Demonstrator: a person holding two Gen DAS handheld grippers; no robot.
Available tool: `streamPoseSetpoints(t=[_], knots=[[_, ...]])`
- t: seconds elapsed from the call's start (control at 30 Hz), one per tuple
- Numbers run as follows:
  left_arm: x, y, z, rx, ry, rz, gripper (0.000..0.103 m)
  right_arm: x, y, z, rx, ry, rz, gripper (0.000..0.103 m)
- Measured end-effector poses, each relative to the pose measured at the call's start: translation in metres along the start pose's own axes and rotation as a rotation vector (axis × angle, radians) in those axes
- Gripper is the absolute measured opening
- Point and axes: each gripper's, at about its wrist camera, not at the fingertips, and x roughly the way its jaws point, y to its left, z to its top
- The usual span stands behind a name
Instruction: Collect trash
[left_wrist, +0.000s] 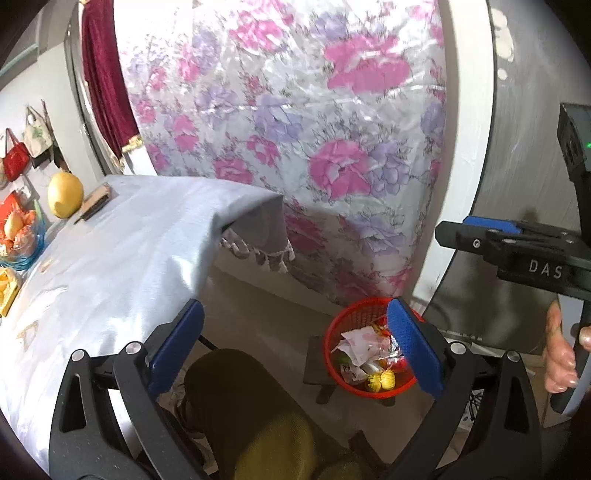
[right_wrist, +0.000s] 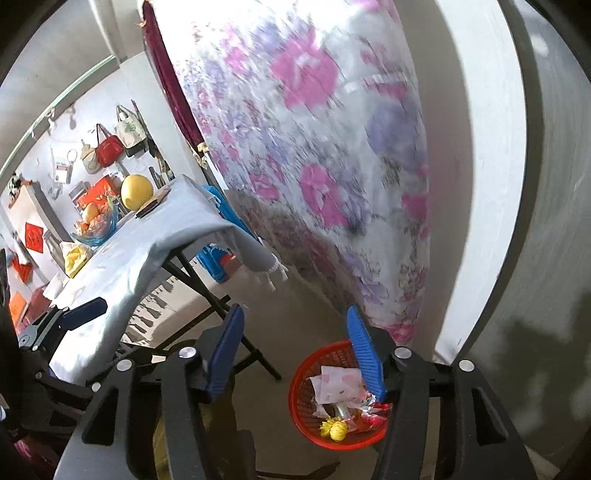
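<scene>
I'm seeing the red basket (left_wrist: 334, 343) holding crumpled wrappers (left_wrist: 356, 345) on the floor; left gripper (left_wrist: 295, 347) and right gripper (right_wrist: 295, 354) hanging spread, fingers empty.

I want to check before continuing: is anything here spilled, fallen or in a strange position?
Nothing stands out. The trash lies inside the red basket, which stands upright on the floor, with no litter seen around it. Both the left gripper and right gripper are open and empty.

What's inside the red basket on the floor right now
The red basket holds crumpled white-and-pink paper, shiny wrappers and a yellow ruffled piece. Whatever lies beneath them is covered.
</scene>
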Motion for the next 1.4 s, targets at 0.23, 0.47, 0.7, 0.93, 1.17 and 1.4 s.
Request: streamPoseSetpoints(t=[0.23, 0.47, 0.7, 0.93, 1.17, 1.4], knots=[[-0.022, 0.004, -0.011, -0.002, -0.045, -0.034, 0.096, -0.026, 0.031, 0.014, -0.038, -0.049, -0.041, 0.078], [-0.026, 0.014, -0.026, 0.022, -0.065, -0.063, 0.096, -0.015, 0.049, 0.018, 0.021, -0.015, -0.092, 0.082], [-0.02, 0.03, -0.034, 0.018, -0.063, -0.138, 0.096, -0.008, 0.049, 0.004, 0.124, 0.029, -0.243, 0.085], [-0.018, 0.032, -0.041, 0.036, -0.05, -0.205, 0.096, -0.01, 0.056, -0.016, 0.175, 0.047, -0.371, 0.095], [-0.016, 0.018, -0.046, 0.052, -0.032, -0.165, 0.096, 0.021, 0.036, -0.053, 0.146, 0.14, -0.429, 0.097], [0.005, 0.003, -0.045, 0.068, 0.002, -0.193, 0.096, 0.05, -0.002, -0.066, 0.254, 0.216, -0.451, 0.097]])
